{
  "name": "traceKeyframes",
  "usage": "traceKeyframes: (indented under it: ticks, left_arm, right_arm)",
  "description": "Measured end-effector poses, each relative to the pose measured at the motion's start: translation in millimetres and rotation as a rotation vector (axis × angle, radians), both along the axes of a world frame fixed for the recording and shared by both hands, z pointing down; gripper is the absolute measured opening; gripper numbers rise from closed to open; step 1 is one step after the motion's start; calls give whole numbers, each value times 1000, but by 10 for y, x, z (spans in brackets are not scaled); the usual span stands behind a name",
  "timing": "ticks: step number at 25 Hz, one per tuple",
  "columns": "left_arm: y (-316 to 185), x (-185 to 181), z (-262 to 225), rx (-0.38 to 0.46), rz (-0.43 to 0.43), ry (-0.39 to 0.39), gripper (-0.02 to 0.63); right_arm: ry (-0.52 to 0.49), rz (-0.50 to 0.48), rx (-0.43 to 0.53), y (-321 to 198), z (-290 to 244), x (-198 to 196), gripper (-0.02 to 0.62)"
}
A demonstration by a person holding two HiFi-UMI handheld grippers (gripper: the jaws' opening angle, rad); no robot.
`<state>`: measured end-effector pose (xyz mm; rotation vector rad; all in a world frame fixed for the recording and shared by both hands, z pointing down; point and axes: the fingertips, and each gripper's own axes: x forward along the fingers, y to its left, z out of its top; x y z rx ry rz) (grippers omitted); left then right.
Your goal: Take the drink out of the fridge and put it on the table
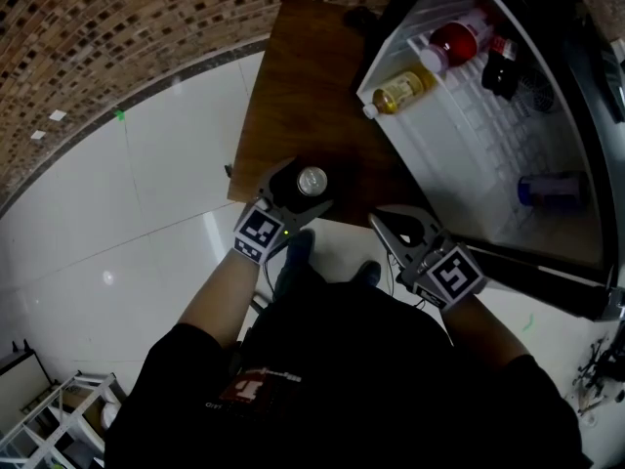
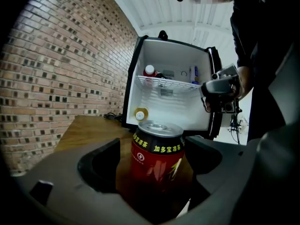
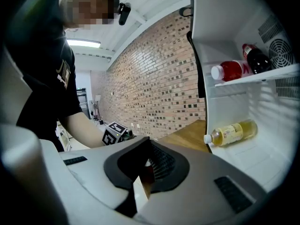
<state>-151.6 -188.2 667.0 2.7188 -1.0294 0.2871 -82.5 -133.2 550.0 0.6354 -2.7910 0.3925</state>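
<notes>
A red drink can (image 1: 312,181) with a silver top stands upright on the near end of the brown wooden table (image 1: 293,66). My left gripper (image 1: 301,190) is around it. In the left gripper view the can (image 2: 157,163) stands between the jaws with a thin strip of table showing on each side, so the pads do not press it. My right gripper (image 1: 393,225) hangs to the right of the can, in front of the open fridge (image 1: 488,135). Its jaws are drawn together with nothing in them (image 3: 145,172).
The fridge shelves hold a yellow bottle (image 1: 402,90), a red bottle (image 1: 454,42), a dark bottle (image 1: 500,66) and a blue can (image 1: 552,189). The dark fridge door (image 1: 547,272) hangs open at the lower right. A brick wall (image 1: 117,37) curves behind. A white rack (image 1: 59,408) stands on the tiled floor.
</notes>
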Motion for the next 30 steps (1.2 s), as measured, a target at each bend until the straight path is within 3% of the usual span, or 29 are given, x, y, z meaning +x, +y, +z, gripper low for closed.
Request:
traceKeyframes:
  ticks: [4,7,10,15,20,25,30]
  left_arm:
    - [108,-201,-162,-8,-45,30,431]
    - [264,-341,-468,-6,-70,114,399]
    - [543,-349,-838,5,-36,187,254]
    - [923,-50,-1346,8,52,288,2]
    - [1048,258,-1721,-9,121,328,0]
    - [1126,585,-2326,69,245,342,0]
    - [1352,1182,-2814,51,337,347,0]
  right_arm:
    - [-2,5,4,22,-45,14,-11]
    - [-17,2,19,31,-125,11,-11]
    - [-33,-8,32,67,-225,7,-11]
    - [-51,-6,31,150,-378,79,-11]
    - [-79,-7,53,286,-672,143,-11]
    - [-116,-11,140,610,-1114,255,-11]
    - [-138,25,171,1086,-1634,871,-11]
